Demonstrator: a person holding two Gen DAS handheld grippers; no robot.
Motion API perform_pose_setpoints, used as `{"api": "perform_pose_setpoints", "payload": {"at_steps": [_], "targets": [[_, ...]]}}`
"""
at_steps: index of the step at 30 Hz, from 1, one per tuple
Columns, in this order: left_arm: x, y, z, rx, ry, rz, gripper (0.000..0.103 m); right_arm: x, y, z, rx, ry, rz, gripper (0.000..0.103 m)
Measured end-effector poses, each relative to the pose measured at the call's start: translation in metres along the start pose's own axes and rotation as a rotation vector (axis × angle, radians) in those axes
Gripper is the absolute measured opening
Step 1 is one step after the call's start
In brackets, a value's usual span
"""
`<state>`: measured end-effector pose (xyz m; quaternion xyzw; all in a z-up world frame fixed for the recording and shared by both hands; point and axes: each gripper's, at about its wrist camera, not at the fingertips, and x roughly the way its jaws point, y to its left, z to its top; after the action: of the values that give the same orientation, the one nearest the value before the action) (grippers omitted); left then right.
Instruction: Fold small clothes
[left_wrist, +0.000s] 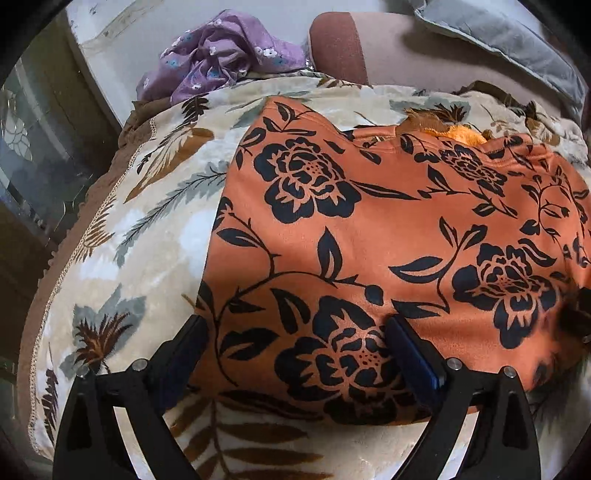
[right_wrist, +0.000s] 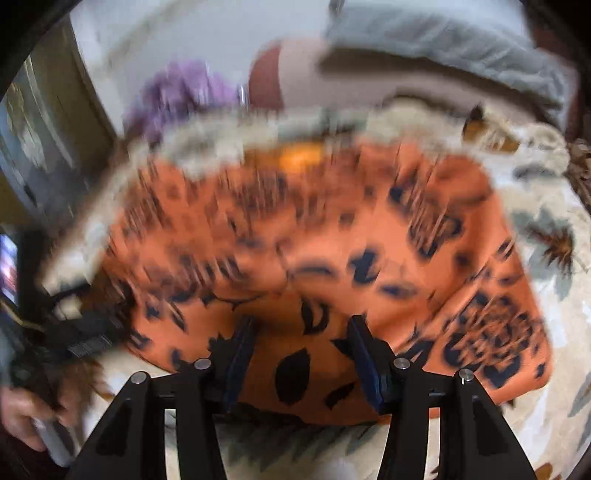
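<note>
An orange garment (left_wrist: 369, 229) with a black flower print lies flat on a cream leaf-patterned blanket (left_wrist: 147, 206). My left gripper (left_wrist: 297, 321) hangs over the garment's near left corner. It is open wide, and its pads do not press the cloth. The right wrist view is blurred. There my right gripper (right_wrist: 302, 320) hovers over the near edge of the garment (right_wrist: 314, 236), jaws partly apart, with cloth showing flat between them and nothing pinched. The left gripper (right_wrist: 79, 336) and the hand (right_wrist: 22, 417) holding it show at that view's left edge.
A crumpled purple flowered garment (left_wrist: 218, 55) lies at the back left of the blanket. A brown and pink bolster (left_wrist: 340, 44) and a grey pillow (left_wrist: 509, 40) lie behind. The bed's edge drops off at the left beside a glass-fronted cabinet (left_wrist: 33, 155).
</note>
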<state>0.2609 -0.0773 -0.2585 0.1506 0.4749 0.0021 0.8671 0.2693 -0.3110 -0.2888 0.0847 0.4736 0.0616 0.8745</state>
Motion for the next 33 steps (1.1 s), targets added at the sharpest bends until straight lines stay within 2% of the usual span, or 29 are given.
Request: {"api": "perform_pose_setpoints", "payload": {"at_steps": [2,5,8,12,14,17,18,20,23,26,28,31,33], "targets": [[-0.002,-0.001,-0.002,0.010,0.014,0.003,0.097,-0.002,0.006,0.000,-0.043,-0.015,-0.028,0.056],[-0.009,0.001,-0.004,0.001,0.021,-0.014,0.096,-0.009,-0.001,0.003,0.024,0.005,0.014,0.056],[-0.025,0.006,-0.002,-0.034,-0.033,-0.058,0.096,-0.021,-0.010,0.004,0.083,-0.034,0.066,0.056],[-0.028,0.013,0.008,-0.092,-0.073,-0.085,0.096,-0.026,-0.017,0.009,0.136,-0.099,0.076,0.056],[-0.017,0.011,0.011,-0.084,-0.061,-0.049,0.096,-0.019,-0.018,0.010,0.150,-0.086,0.052,0.056],[0.011,0.005,0.006,-0.038,0.016,0.009,0.098,0.001,-0.025,0.008,0.177,-0.024,0.043,0.056],[0.008,0.007,0.005,-0.053,-0.004,0.002,0.098,0.000,-0.025,0.008,0.180,-0.033,0.047,0.056],[0.004,0.009,0.007,-0.055,0.008,-0.016,0.098,-0.004,-0.026,0.010,0.188,-0.027,0.059,0.056],[-0.003,0.018,0.004,-0.085,0.012,-0.054,0.098,-0.016,-0.039,0.004,0.264,-0.035,0.133,0.056],[-0.010,0.029,-0.003,-0.125,0.031,-0.102,0.098,-0.027,-0.057,-0.004,0.365,-0.036,0.233,0.056],[-0.020,0.035,-0.012,-0.161,0.040,-0.163,0.098,-0.032,-0.069,-0.010,0.449,-0.034,0.303,0.056],[-0.030,0.040,-0.030,-0.242,0.066,-0.343,0.098,-0.038,-0.089,-0.025,0.590,-0.037,0.422,0.056],[-0.033,0.040,-0.039,-0.268,0.077,-0.453,0.098,-0.041,-0.099,-0.036,0.653,-0.042,0.464,0.059]]}}
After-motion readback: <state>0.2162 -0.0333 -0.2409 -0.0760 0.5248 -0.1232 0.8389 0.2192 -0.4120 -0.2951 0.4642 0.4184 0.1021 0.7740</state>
